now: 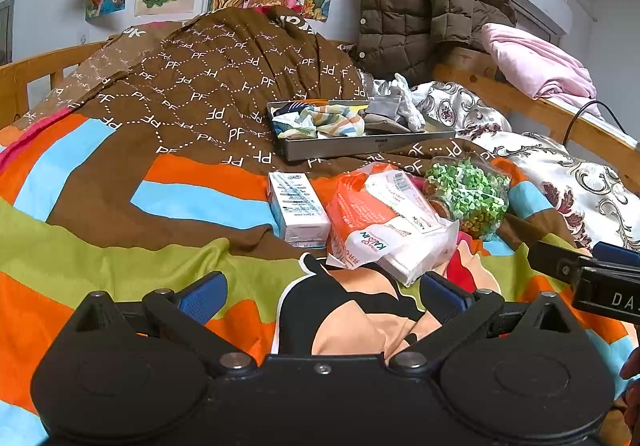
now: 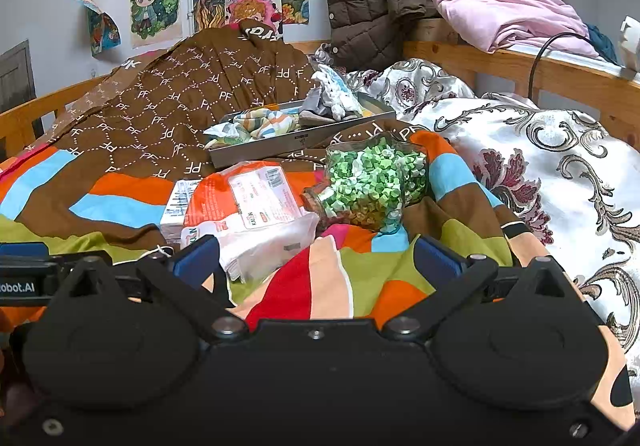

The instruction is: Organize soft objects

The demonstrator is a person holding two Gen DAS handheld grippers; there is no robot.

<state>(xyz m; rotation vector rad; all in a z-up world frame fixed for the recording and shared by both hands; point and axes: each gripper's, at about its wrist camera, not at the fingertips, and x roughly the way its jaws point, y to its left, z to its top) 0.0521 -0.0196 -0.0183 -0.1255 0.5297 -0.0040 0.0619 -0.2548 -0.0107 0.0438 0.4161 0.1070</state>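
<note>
The soft orange-and-white plastic pack of tissues (image 1: 384, 222) lies on the bed's striped multicoloured quilt (image 1: 120, 254), in the lower middle of the left wrist view and left of centre in the right wrist view (image 2: 248, 214). Its long axis runs slantwise, from the far left down toward the near right in the left view, with the loose white end closest to the cameras. Just beside it on the left sits a small white carton (image 1: 298, 206), and on its right, touching or nearly so, a clear bag of green and white paper pieces (image 1: 468, 194). Farther back, higher in both frames, a shallow grey metal tray (image 1: 360, 146) holds a striped cloth (image 1: 320, 122) and grey and white socks (image 1: 396, 106).

The left hand-held gripper (image 1: 320, 298) hangs with its blue-padded fingers spread wide and nothing between them; the pack's near end lies straight ahead, just beyond the right fingertip. The right hand-held gripper (image 2: 316, 262) is likewise wide open and empty, with the pack ahead and to its left, its near corner close to the left fingertip. By my reckoning the left one is the better lined up, since the pack falls almost between its fingers, though it would need to close across the pack's narrow width. The tray lies well beyond both.
</note>
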